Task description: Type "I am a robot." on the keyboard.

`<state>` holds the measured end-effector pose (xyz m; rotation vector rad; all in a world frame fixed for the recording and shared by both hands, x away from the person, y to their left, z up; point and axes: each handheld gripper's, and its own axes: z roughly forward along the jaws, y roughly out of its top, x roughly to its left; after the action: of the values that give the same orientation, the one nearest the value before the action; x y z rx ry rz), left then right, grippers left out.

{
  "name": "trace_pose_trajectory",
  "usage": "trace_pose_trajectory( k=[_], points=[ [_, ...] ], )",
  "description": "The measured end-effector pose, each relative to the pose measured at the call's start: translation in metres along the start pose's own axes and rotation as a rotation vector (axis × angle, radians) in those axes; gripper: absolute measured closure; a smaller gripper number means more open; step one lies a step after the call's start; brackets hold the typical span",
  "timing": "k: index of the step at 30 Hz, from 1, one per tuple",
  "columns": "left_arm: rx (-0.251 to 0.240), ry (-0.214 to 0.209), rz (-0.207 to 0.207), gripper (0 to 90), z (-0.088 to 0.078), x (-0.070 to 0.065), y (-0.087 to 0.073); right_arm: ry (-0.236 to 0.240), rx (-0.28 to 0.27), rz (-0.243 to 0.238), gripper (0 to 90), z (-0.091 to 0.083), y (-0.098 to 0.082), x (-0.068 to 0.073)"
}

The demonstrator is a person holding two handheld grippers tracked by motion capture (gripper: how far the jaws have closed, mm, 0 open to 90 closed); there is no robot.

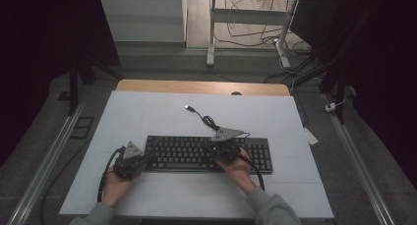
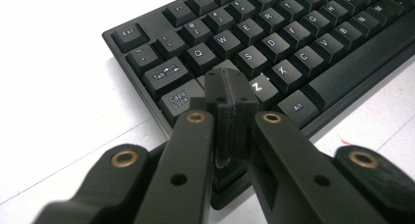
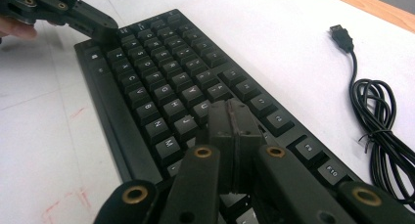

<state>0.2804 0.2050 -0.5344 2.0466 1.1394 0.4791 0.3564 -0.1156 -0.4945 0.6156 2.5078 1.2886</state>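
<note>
1. The black keyboard (image 1: 206, 154) lies flat on the white table cover (image 1: 147, 112), in the near half of it. Its long axis runs left to right in the high view, parallel to the near edge of the table. The space bar row faces the person and the function row faces away.
2. The left gripper (image 1: 132, 162) is at the left end of the keyboard. In the left gripper view, its jaws are closed together with nothing between them, and their tips (image 2: 230, 94) are over the keys between Caps Lock and Z. If they press a key or only hover, the pictures cannot tell.
3. The right gripper (image 1: 225, 147) is over the right half of the letter keys. Its jaws are also fully closed and hold nothing; in the right gripper view the tips (image 3: 234, 120) are just above the keys.
4. The keyboard cable (image 1: 209, 121) goes from the far edge of the keyboard, makes a small coil, and ends in a USB plug (image 1: 188, 107) which lies free on the cover.
5. There is open white surface on the left, on the right and in front of the keyboard. Behind it, the cable takes part of the room. A wooden strip (image 1: 196, 86) of the table shows at the far edge.
6. The keys are matt black plastic, square, with white letters. The cover is smooth and has thin lines and some faint red marks (image 3: 63, 204).
</note>
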Motion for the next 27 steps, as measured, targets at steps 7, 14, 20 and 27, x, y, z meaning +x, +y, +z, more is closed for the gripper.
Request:
trace_pose_trajectory(
  k=[7, 14, 20, 27],
  points=[
    [0.000, 0.003, -0.003, 88.7, 0.000, 0.002, -0.001, 0.000, 0.003, 0.007, 89.6, 0.008, 0.000, -0.001],
    [0.000, 0.001, -0.001, 88.7, 0.001, 0.002, -0.001, -0.009, 0.036, 0.011, 89.5, 0.018, 0.001, -0.003],
    [0.002, 0.000, 0.000, 88.7, 0.001, 0.002, -0.001, 0.015, 0.051, -0.005, 89.5, 0.029, 0.005, 0.002],
    [0.016, 0.002, 0.006, 88.8, 0.002, 0.001, -0.001, 0.004, 0.073, -0.015, 89.5, 0.040, 0.005, 0.002]
  ],
)
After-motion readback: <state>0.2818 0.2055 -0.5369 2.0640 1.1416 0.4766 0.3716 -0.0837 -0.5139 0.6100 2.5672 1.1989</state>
